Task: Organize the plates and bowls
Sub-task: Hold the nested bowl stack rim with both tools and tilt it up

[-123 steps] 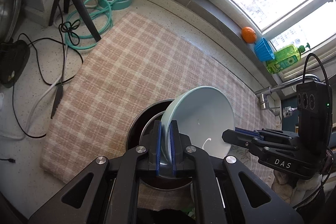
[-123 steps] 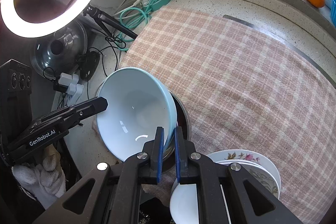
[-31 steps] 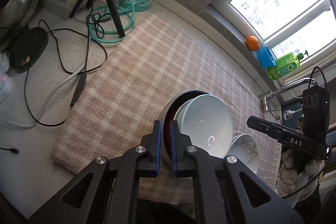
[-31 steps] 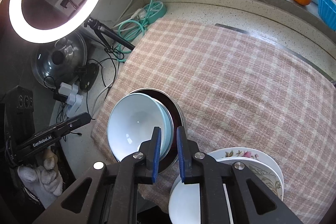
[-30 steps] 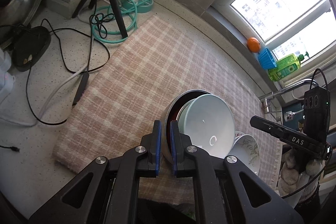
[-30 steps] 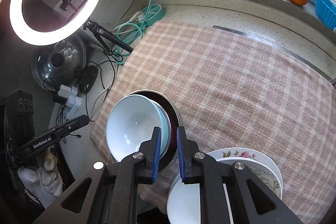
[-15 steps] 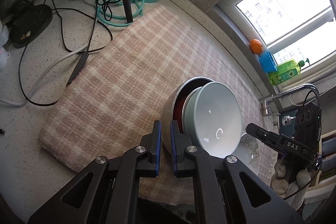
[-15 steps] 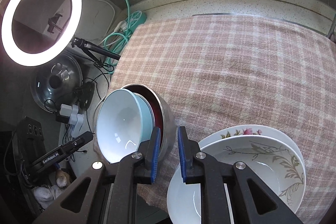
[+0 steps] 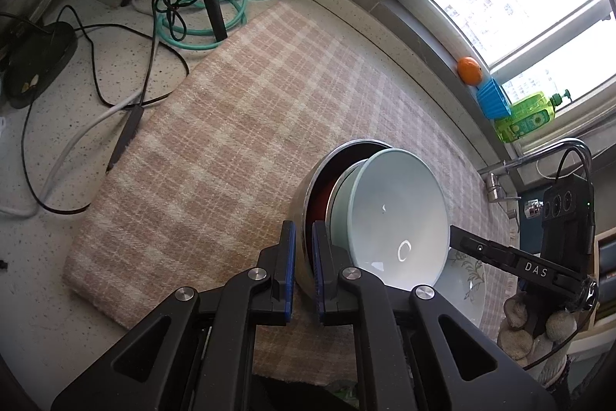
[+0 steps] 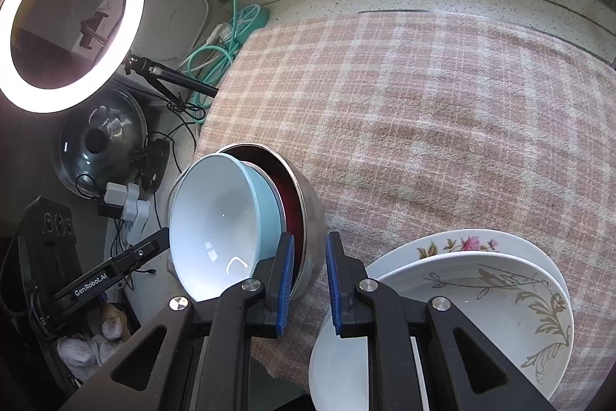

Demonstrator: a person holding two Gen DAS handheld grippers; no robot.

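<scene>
**Bowls nested and gripped from both sides, plates waiting**

Bowls came first: the left hand-held gripper (image 9: 304, 270) was pinched narrow on the steel bowl's (image 9: 304, 203) left rim, and the right hand-held gripper (image 10: 310, 280) clamped the same bowl's right wall. Inside it sat a dark red bowl (image 10: 290, 197), and a pale blue bowl (image 10: 219, 218) leaned tilted in that. The stack stood at the near edge of the checked cloth (image 10: 442, 103) on the worktop (image 9: 46, 187). Just right of it lay the flowered plates (image 10: 481, 276), loosely piled. Nesting looked done; setting the stack down and tidying the plates seemingly remained.
</scene>
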